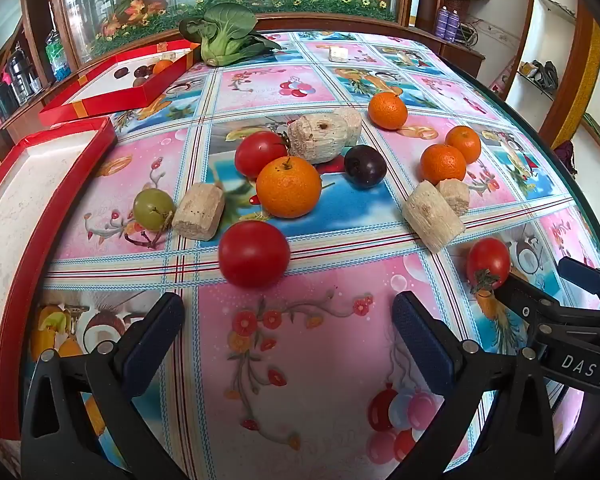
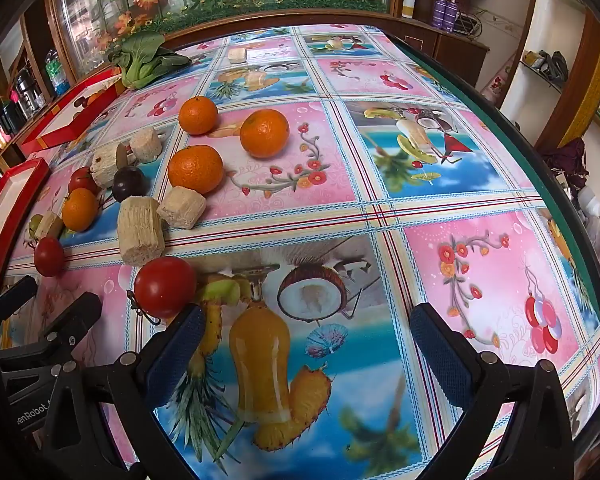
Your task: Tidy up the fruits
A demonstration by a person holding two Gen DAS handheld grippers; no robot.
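**Operator:** Nearest my left gripper [image 1: 288, 338], a red tomato [image 1: 254, 254] sits on the table [image 1: 308, 360] just beyond the fingertips, a little toward the left finger. Both jaws are spread wide, nothing between them.

**Partner:** And your right side?

**Operator:** My right gripper [image 2: 304, 344] is just as wide and empty. A second tomato [image 2: 165, 286] lies just beside its left fingertip, outside the gap, with its stem toward me. That one shows in the left view too, beside the right gripper's finger.

**Partner:** What is farther out?

**Operator:** Past the first tomato I see a big orange [image 1: 288, 187], a third tomato [image 1: 261, 154] behind it, a green grape [image 1: 154, 209] touching a pale cut chunk [image 1: 199, 216], and a dark plum [image 1: 365, 166]. Three smaller oranges [image 2: 196, 169] lie nearer the right edge, near more pale chunks [image 2: 140, 229].

**Partner:** Any containers?

**Operator:** An empty red tray [image 1: 40, 208] lies along the left edge. A second red tray [image 1: 112, 98] at the far left corner holds a few fruits. Bok choy [image 1: 220, 36] rests at the far edge.
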